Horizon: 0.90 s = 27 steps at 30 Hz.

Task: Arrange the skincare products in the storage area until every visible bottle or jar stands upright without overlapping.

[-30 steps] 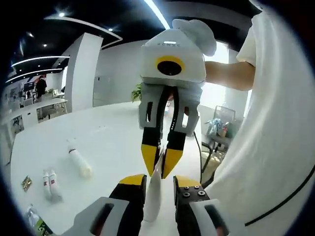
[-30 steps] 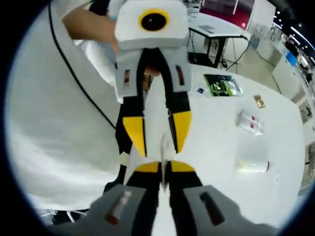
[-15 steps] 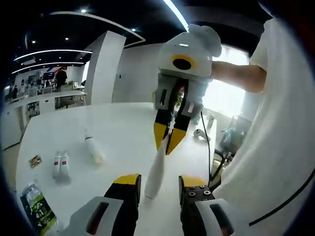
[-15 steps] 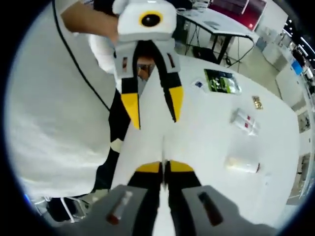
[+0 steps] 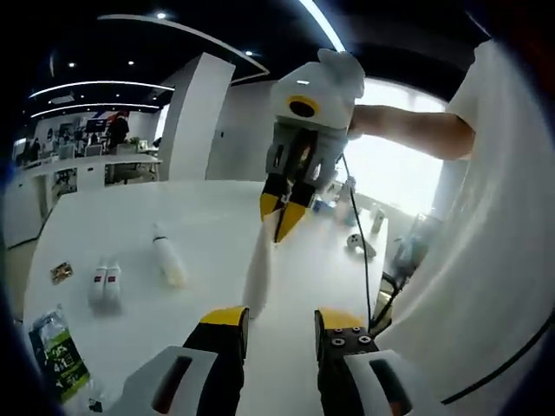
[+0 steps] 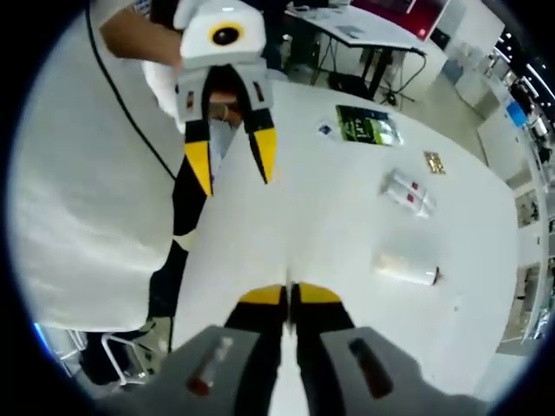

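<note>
Currently, on a white table [image 5: 208,225] lie several skincare items. Item one: a slim white tube [image 5: 257,276], hanging nearly vertical from the right gripper [image 5: 282,217], whose yellow-tipped jaws are clenched on its upper end; its lower end sits at or just above the tabletop, and whether it touches cannot be told. In the right gripper view the right gripper [image 6: 291,295] has its two yellow tips pressed together, a thin pale edge of the tube showing between them. Item two: the left gripper [image 5: 279,322], jaws released and spread, just below the tube's lower end and not touching it; in the right gripper view the left gripper [image 6: 231,165] hangs above the table near a person's white shirt [image 6: 82,191], its jaws apart and holding nothing. Item three: a white bottle [image 5: 169,260] lying on its side on the table, well apart from the tube. Item four: a pair of small white tubes with red marks [image 5: 104,282], lying side by side and touching, near the bottle. Item five: a small gold-coloured sachet [image 5: 61,272] beside the pair. Item six: a green and white packet [image 5: 56,360], flat near the table edge. A person's bare forearm [image 5: 408,130] reaches to the right gripper.
</note>
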Motion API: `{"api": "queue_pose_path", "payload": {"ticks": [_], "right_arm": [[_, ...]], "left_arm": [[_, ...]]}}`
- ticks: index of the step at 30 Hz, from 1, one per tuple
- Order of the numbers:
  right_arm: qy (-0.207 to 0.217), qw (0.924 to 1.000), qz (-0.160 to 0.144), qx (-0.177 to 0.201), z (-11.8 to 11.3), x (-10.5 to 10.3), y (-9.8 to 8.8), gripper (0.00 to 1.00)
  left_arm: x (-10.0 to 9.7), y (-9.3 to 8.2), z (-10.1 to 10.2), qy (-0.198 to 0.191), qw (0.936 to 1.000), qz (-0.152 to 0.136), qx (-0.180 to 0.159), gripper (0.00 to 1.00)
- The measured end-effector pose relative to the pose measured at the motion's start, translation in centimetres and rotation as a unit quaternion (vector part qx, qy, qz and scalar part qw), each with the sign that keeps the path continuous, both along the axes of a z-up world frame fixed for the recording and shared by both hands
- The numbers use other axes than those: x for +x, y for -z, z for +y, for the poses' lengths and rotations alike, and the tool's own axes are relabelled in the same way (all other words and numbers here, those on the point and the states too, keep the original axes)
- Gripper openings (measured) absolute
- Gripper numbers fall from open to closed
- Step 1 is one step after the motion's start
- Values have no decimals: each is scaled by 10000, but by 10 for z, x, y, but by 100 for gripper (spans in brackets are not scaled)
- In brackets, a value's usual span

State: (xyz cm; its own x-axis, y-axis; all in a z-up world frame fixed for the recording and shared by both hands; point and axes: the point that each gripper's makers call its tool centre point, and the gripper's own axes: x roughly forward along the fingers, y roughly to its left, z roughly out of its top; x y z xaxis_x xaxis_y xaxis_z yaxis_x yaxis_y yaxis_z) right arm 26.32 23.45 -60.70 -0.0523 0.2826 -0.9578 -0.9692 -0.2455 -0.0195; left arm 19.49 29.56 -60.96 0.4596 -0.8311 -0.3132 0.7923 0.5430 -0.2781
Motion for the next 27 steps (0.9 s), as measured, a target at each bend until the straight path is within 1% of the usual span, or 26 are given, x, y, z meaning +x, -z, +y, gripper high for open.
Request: {"api": "queue_pose_path", "payload": {"ticks": [4,6,8,12,14,17,19,23,27], "right_arm": [[80,10000,-23,23,-3,15,-1,3],[179,9998,0,49,-6,29,-4,3],[242,9997,33,57,-7,36,-5,3],[353,9993,-51,67,-9,58,-9,3],[396,9992,-49,97,-9,65,-10,2],[503,9986,-28,172,-10,76,-12,2],[564,9982,-54,173,-11,83,-13,2],[611,9979,-202,121,-14,99,-13,2],[660,9975,-236,75,-18,111,-15,3]], "left_arm": [[0,0,1,-78,9999,56,-53,32],[0,0,2,-121,9999,76,-91,32],[0,-1,4,-146,9998,88,-124,32],[-1,-2,3,-178,9997,124,-138,32],[-2,0,4,-177,9996,155,-174,32],[-7,0,2,-113,9997,158,-131,32],[-9,-2,0,-109,9997,180,-152,32],[-13,-1,1,-76,9997,183,-133,32],[-16,-2,1,-68,9997,200,-102,32]]}}
